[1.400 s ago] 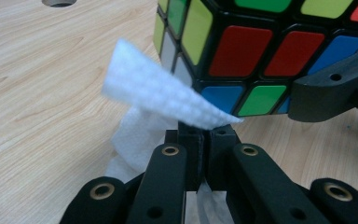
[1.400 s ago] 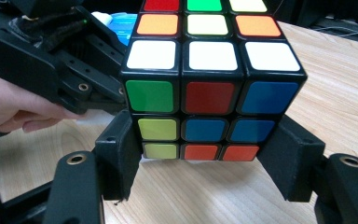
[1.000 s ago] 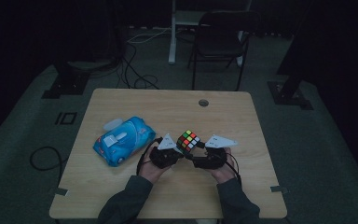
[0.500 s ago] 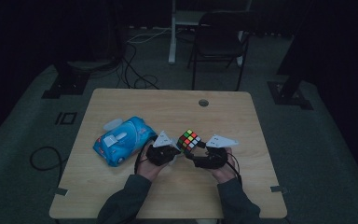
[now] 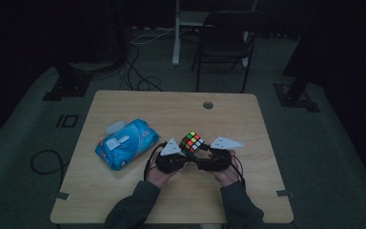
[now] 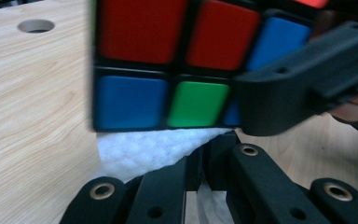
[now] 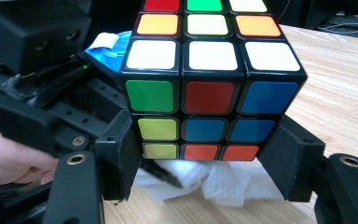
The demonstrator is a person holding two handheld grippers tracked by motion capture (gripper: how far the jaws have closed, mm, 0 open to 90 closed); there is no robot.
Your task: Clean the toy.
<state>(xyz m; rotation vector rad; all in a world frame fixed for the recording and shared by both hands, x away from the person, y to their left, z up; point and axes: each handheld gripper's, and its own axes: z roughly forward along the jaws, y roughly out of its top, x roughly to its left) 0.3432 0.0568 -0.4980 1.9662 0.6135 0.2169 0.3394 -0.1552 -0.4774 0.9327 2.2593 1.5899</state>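
From above, the puzzle cube [image 5: 192,141] sits near the middle of the tabletop [image 5: 124,200], toward the person's edge, caught between the left gripper [image 5: 185,153] and the right gripper [image 5: 201,151], whose grey plates flank it. That high view also takes in a blue tissue pack [image 5: 126,143] lying well to the cube's left and a round hole [image 5: 208,105] in the wood farther back.

The right gripper view gives what the high view cannot — the right gripper [image 7: 204,156] has its two black fingers [image 7: 121,149] pressed against opposite sides of the cube's [image 7: 212,79] bottom layer, closed firmly on it, with crumpled white tissue [image 7: 214,179] lying under the cube. The top face shows white, orange and green squares; the front face shows green, red, blue, yellow and orange.

The left gripper view looks at the cube [image 6: 168,60] from very close — red squares over blue and green — with the same white tissue [image 6: 144,151] beneath it. The left gripper's [image 6: 200,172] fingers [image 6: 168,191] are drawn together with the tissue pinched between them, under the cube's edge. One finger of the right gripper crosses in front at the right.

The cube has no long axis; it stands roughly upright, one corner turned toward the person in the high view.
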